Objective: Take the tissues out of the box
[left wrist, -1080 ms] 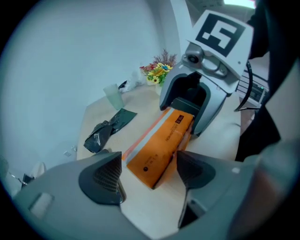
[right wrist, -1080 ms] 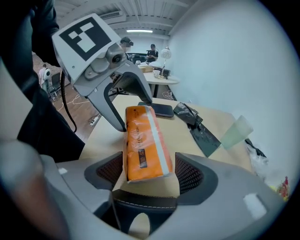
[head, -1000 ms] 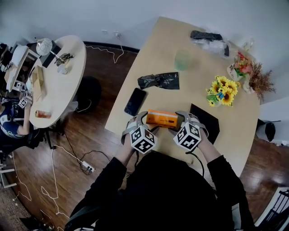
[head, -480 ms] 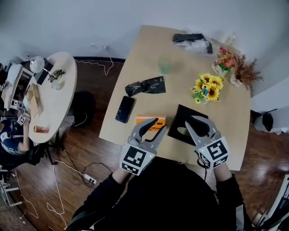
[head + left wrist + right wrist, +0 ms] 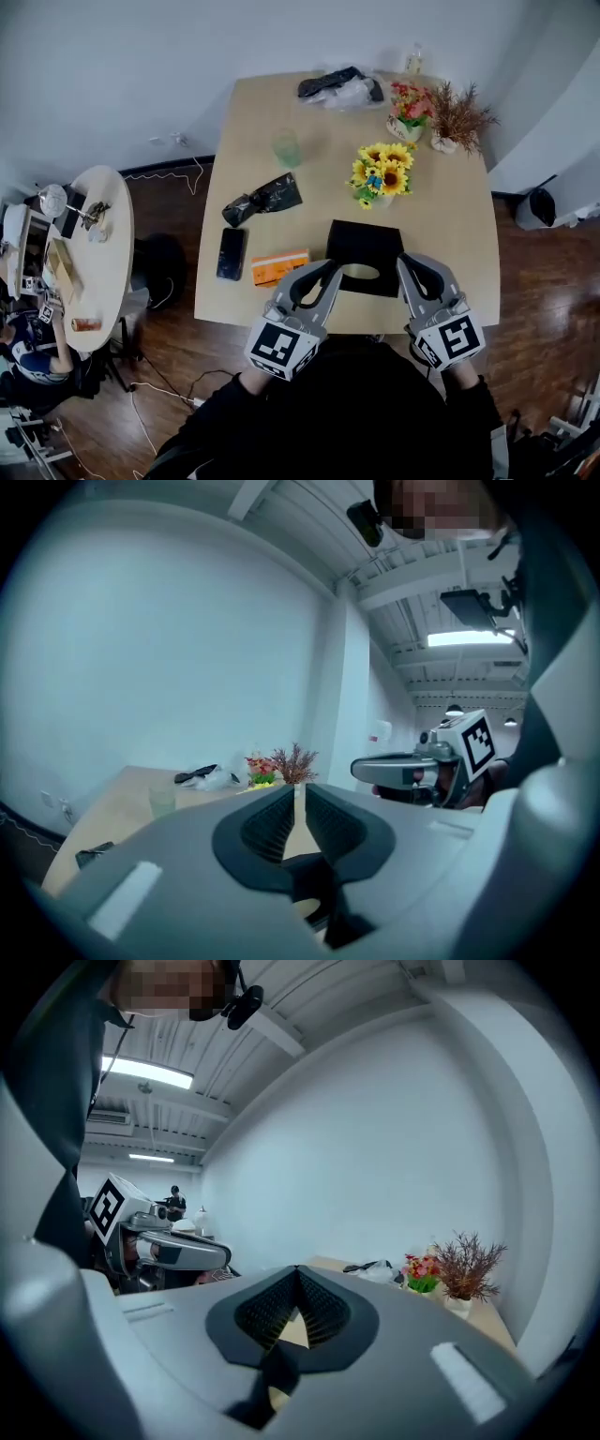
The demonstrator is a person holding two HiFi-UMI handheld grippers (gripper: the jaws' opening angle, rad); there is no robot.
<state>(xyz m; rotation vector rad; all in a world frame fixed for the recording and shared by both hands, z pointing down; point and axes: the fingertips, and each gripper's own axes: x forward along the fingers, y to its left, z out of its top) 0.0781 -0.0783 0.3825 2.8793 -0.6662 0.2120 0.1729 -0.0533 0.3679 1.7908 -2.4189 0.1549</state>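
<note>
- Left hand-held gripper [image 5: 328,270] — jaws closing to a thin slit, nothing between them.
- Right hand-held gripper [image 5: 407,261] — jaws pressed together, empty.
- Orange box [image 5: 279,266] lies near the counter's [image 5: 450,216] near edge, left of the black box [image 5: 364,240].

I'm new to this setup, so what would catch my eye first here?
The yellow sunflowers in the middle of the table stand out, with an orange packet near the front edge. Closest to the person, both tongs point at a black box: the left tongs closing with nothing between them, the right tongs shut and empty.
</note>
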